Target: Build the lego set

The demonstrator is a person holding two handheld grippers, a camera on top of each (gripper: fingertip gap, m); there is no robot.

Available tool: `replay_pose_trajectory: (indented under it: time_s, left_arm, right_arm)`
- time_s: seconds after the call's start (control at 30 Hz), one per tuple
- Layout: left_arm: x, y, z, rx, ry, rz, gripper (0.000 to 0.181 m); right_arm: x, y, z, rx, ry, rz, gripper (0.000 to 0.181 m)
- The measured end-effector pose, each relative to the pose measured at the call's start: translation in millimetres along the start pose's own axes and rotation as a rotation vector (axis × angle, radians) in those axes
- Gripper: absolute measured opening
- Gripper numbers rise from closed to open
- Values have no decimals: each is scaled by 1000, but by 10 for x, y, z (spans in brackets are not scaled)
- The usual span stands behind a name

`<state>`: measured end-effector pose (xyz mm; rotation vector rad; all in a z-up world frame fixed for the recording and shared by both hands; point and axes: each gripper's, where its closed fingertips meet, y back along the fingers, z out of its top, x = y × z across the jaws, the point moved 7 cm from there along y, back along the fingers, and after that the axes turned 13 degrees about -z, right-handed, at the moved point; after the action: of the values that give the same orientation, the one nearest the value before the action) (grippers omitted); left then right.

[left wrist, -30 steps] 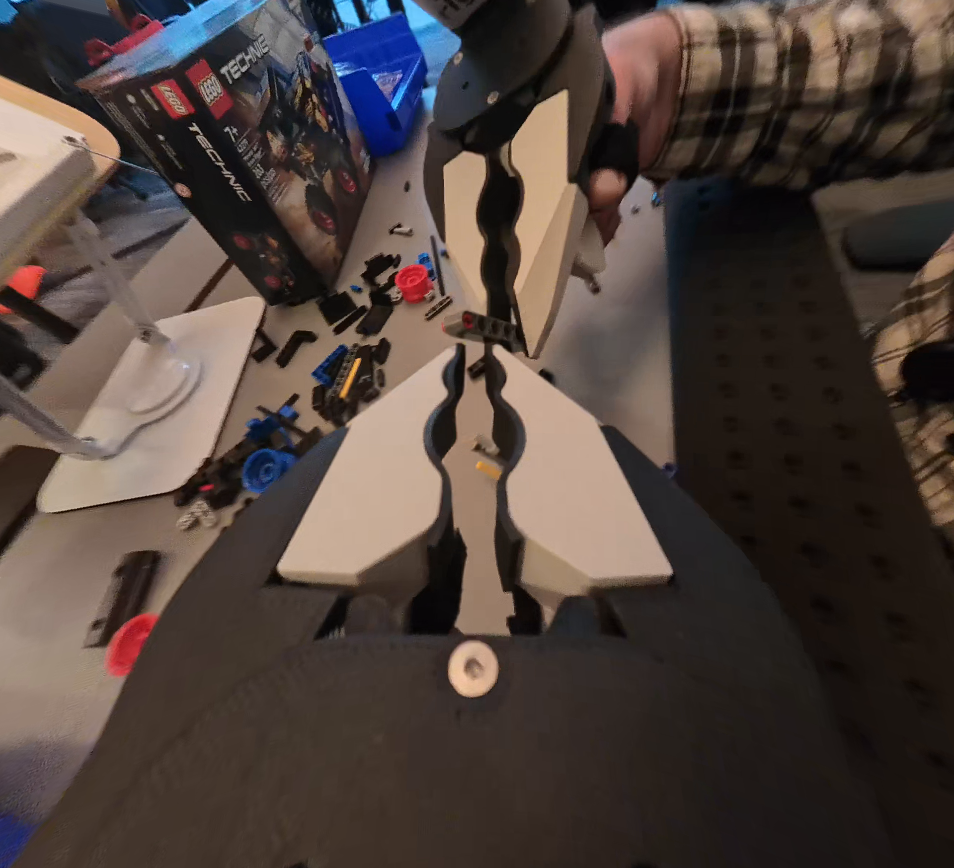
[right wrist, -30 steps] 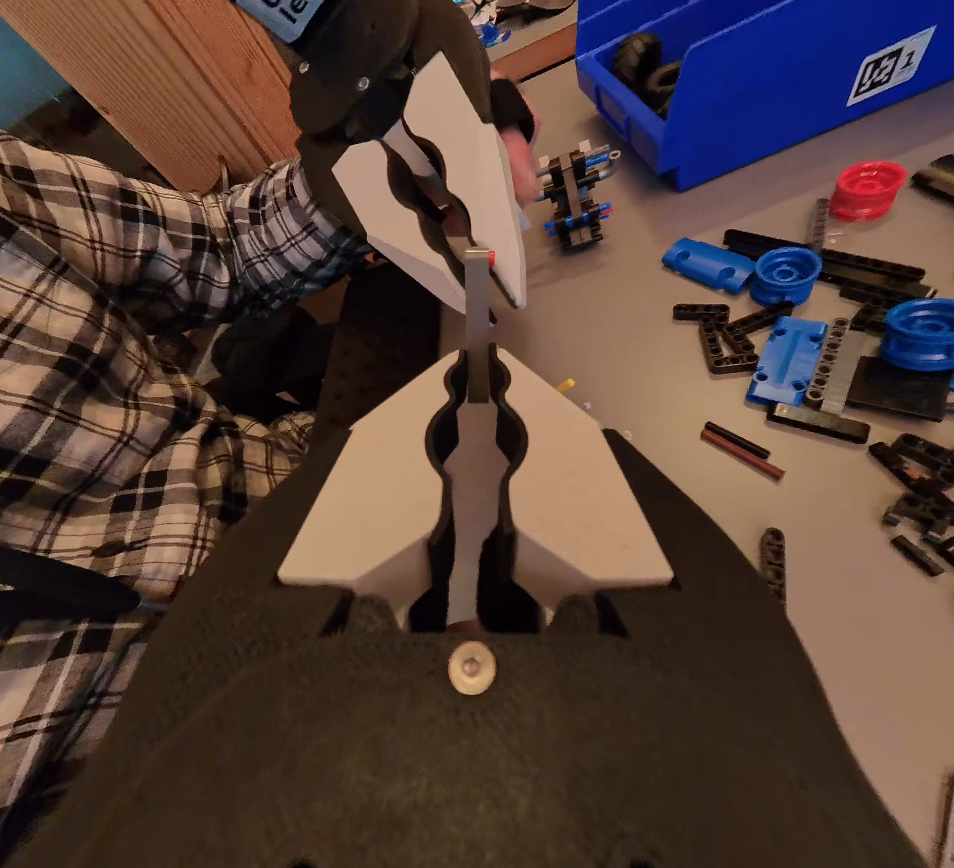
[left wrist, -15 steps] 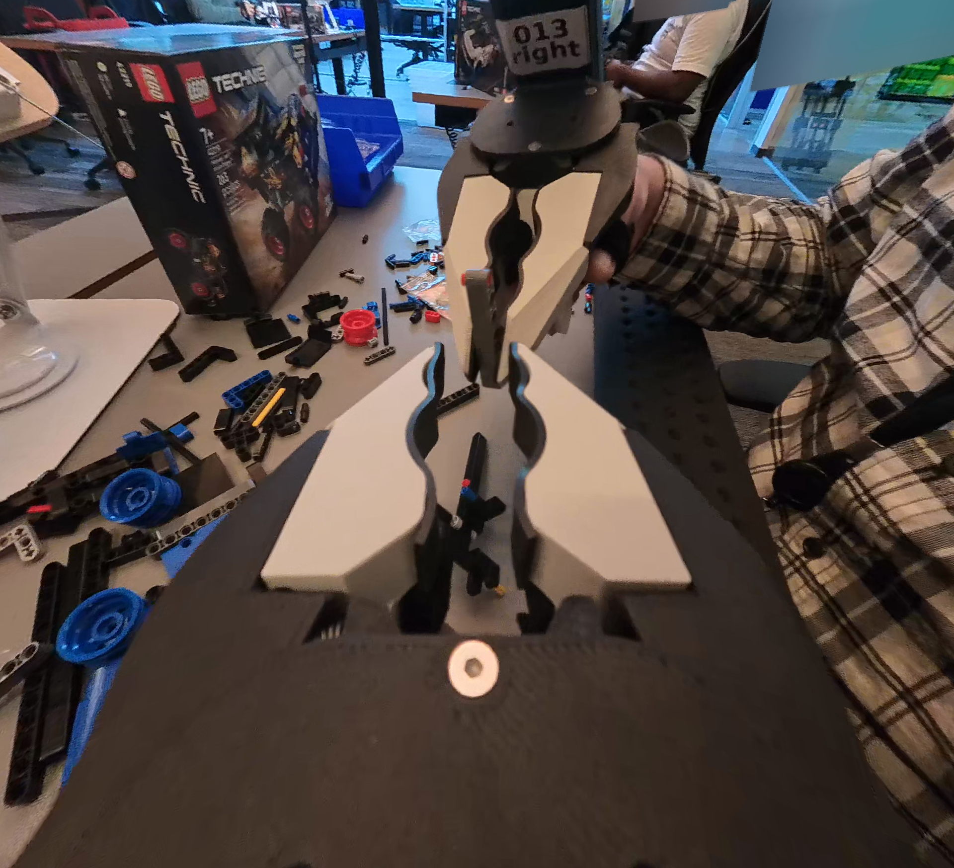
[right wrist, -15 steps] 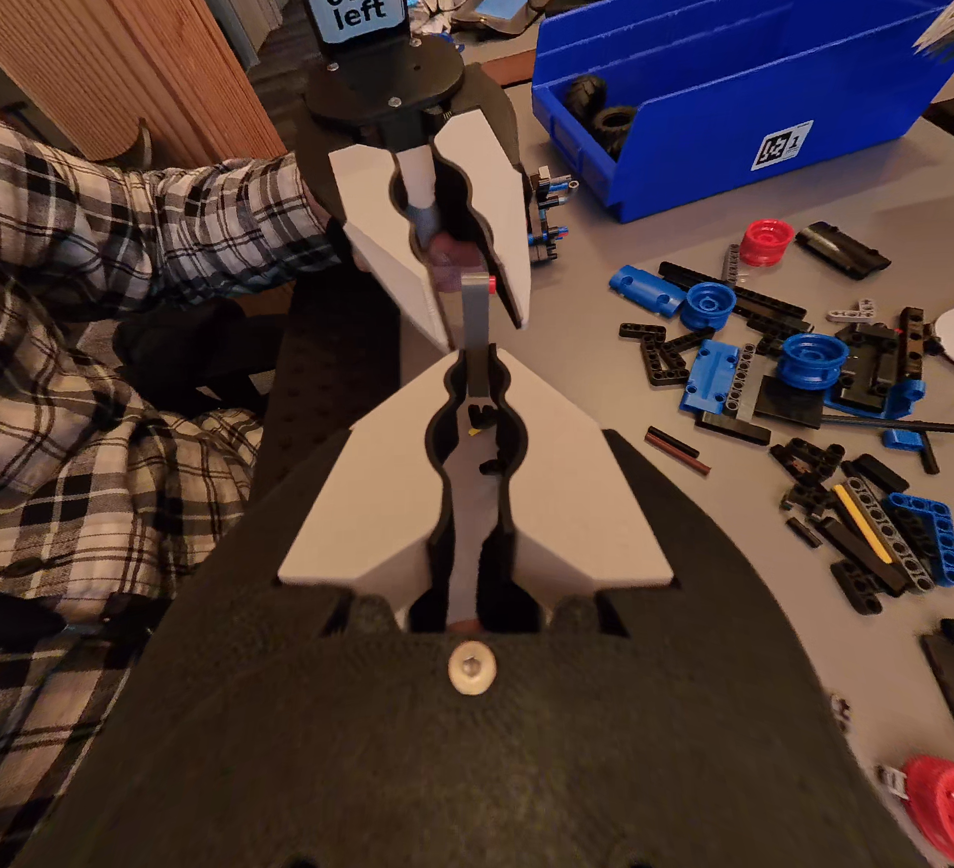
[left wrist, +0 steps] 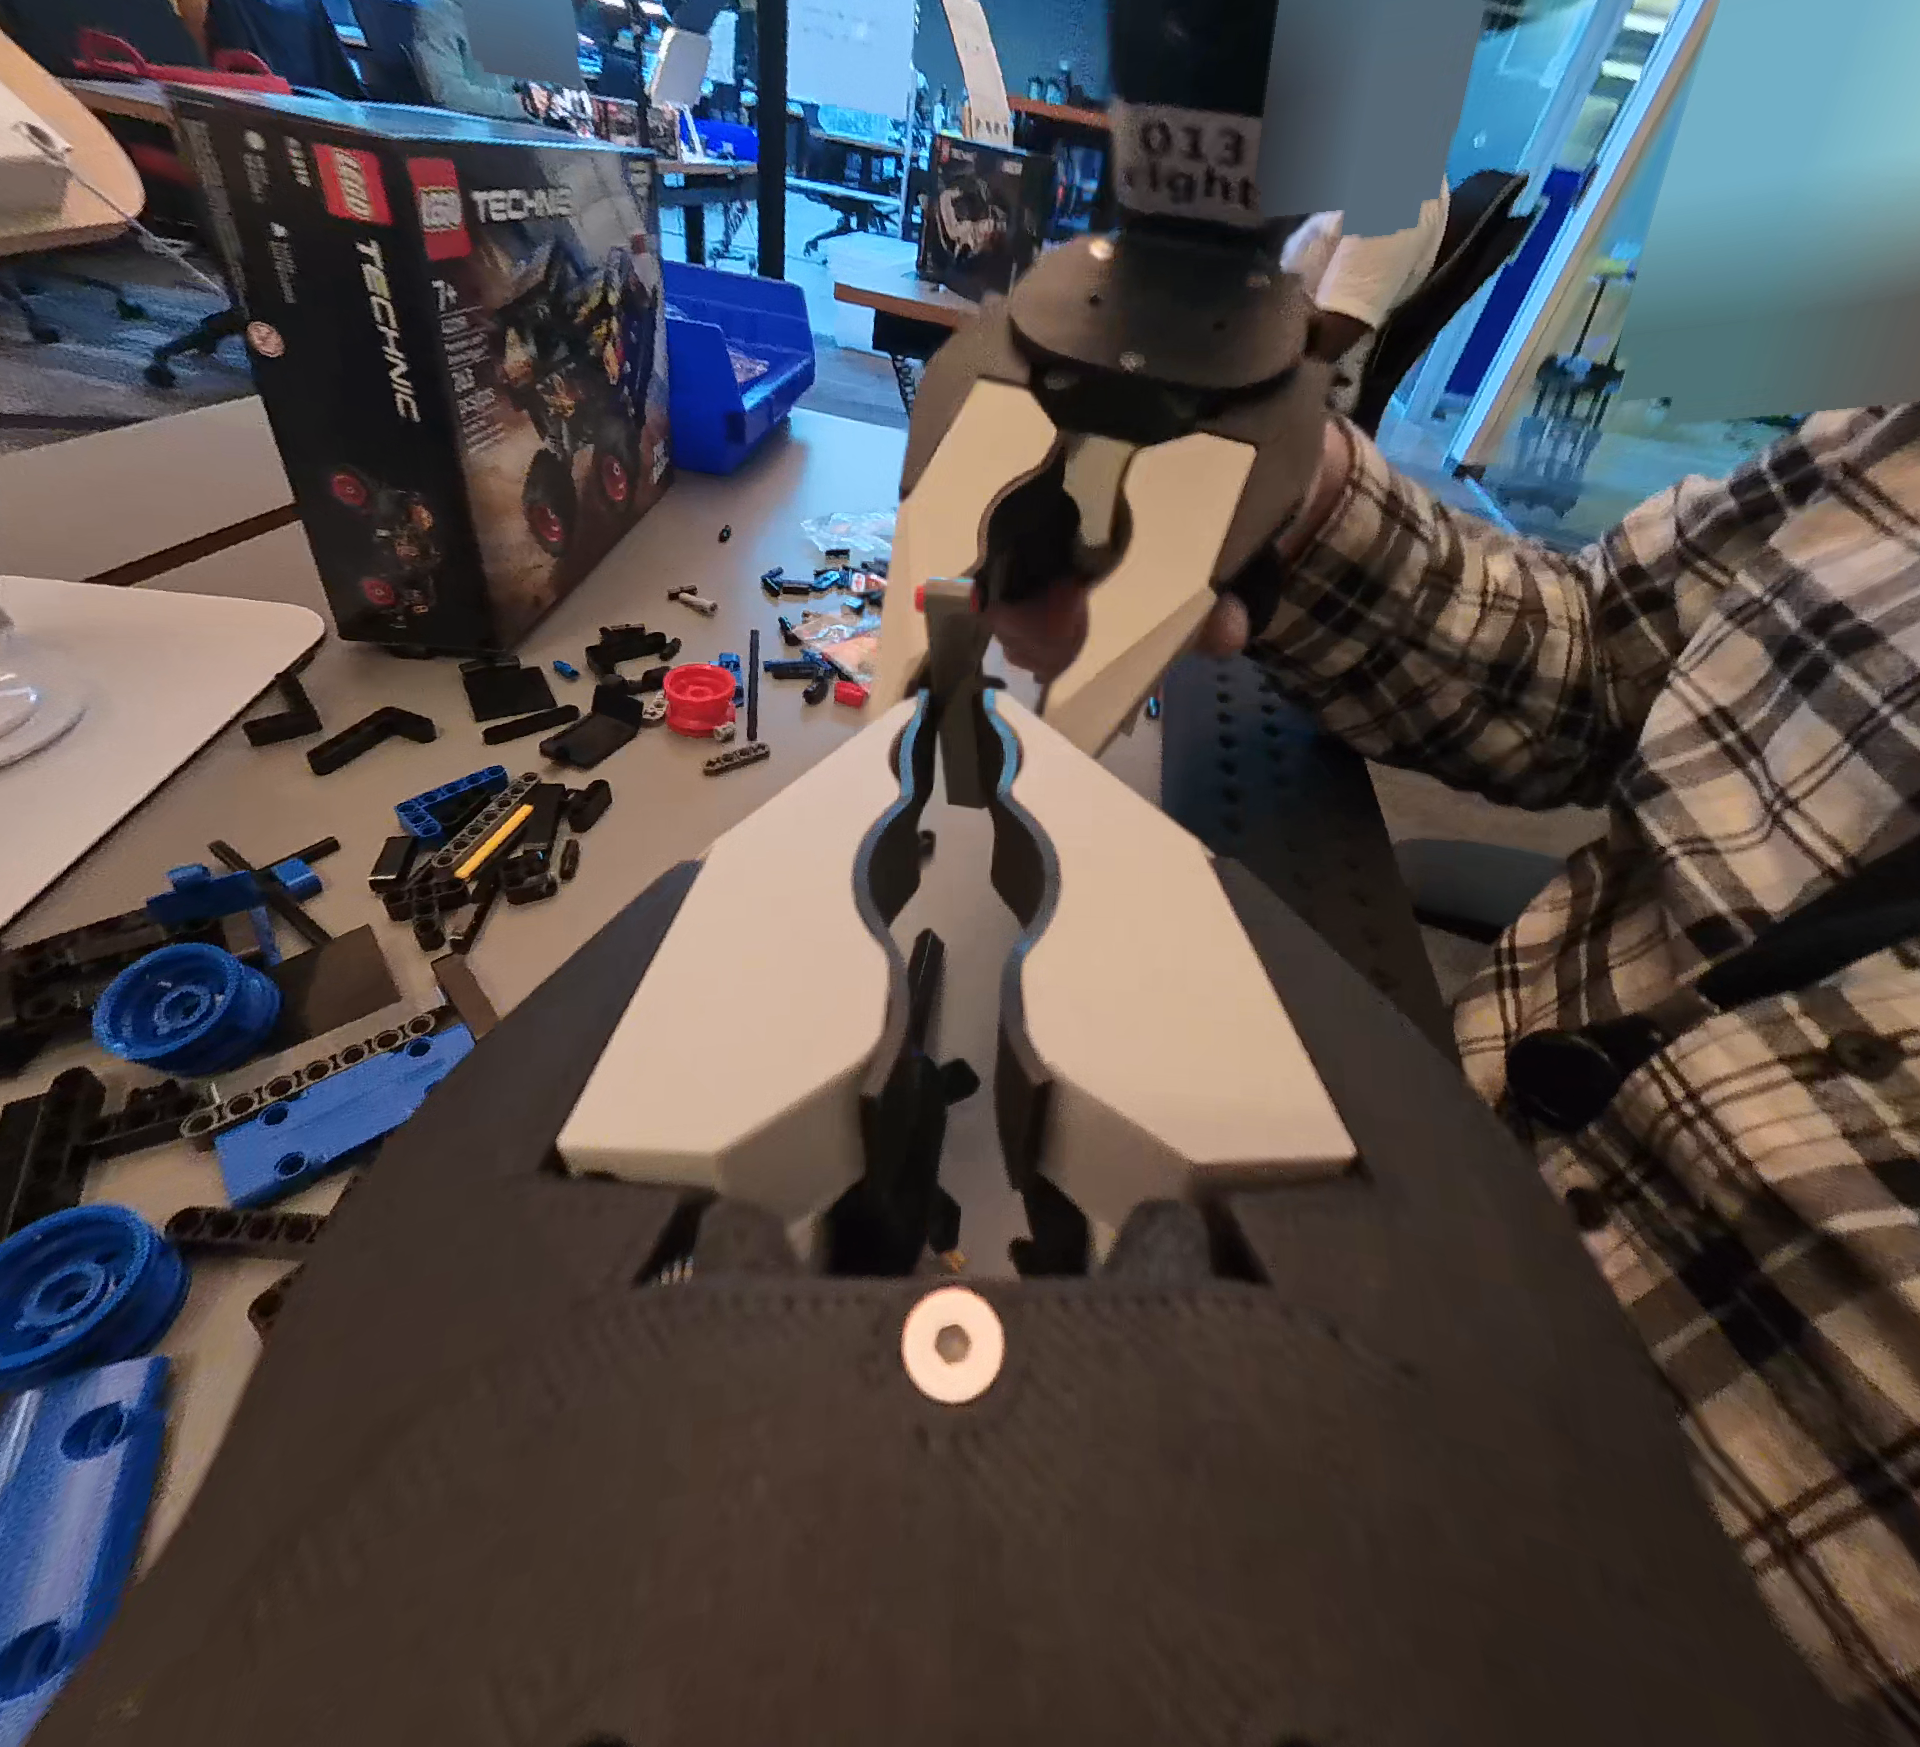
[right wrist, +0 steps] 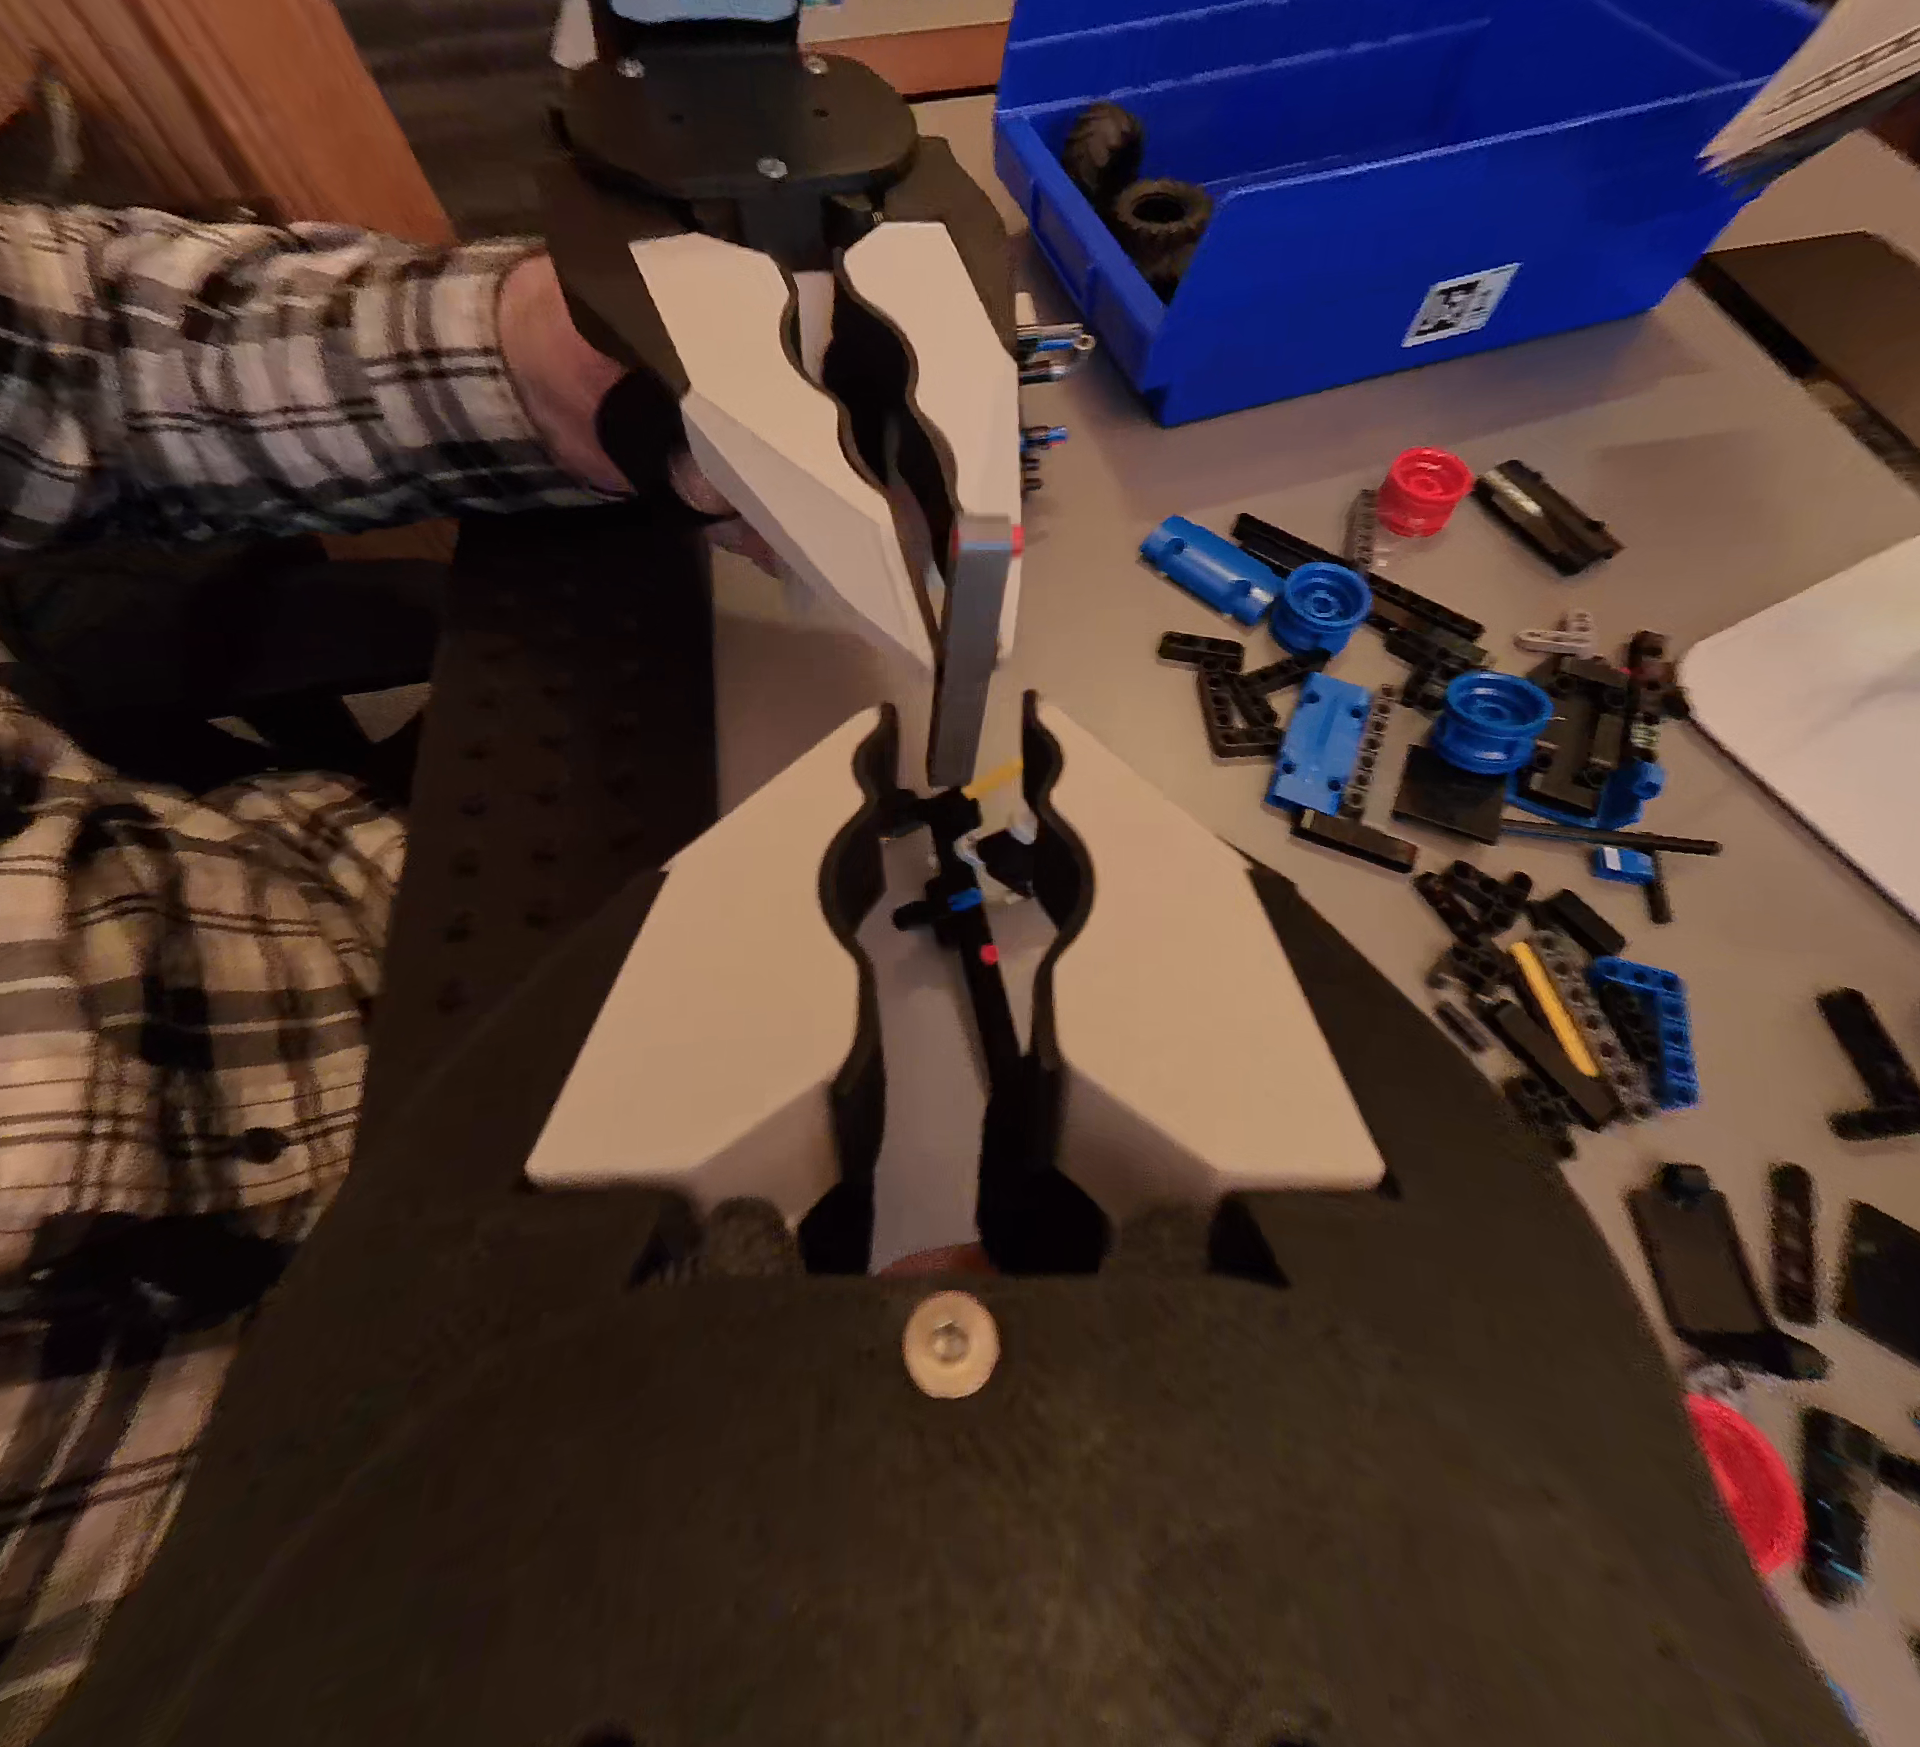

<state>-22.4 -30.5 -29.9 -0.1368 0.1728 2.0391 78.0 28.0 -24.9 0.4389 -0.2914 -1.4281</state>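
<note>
Left gripper (left wrist: 958, 733), centre frame: fingers closed on the lower end of the upright grey beam (left wrist: 948, 648).
Right gripper (right wrist: 956, 726), centre frame: fingers parted, flanking the beam with gaps.
Table (right wrist: 1195, 492), right: loose parts (right wrist: 1496, 814).
Upper right: blue bin (right wrist: 1351, 243).

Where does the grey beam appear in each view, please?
Left wrist view: the grey beam stands upright just above centre, its lower end between the left claw tips.
Right wrist view: upright just above centre, its lower end in the right claw gap.
Shared landmark: the red wheel, left of the beam in the left view, right of it in the right view.
</note>
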Motion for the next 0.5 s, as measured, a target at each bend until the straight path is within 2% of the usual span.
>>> replay_pose_trajectory:
  time_s: [0.07,0.2,0.37,0.5]
  left_arm:
    - [50,24,25,-32,31,33,6]
    - [125,43,59,-86,81,97,6]
    - [138,-37,62,-97,119,132,6]
    - [151,-48,72,-119,132,175,6]
  right_arm:
    - [-38,15,8,-22,49,-118,31]
    - [-53,115,-39,-20,179,-350,30]
    - [121,74,-15,-46,249,-487,21]
    - [123,16,8,-48,279,-603,14]
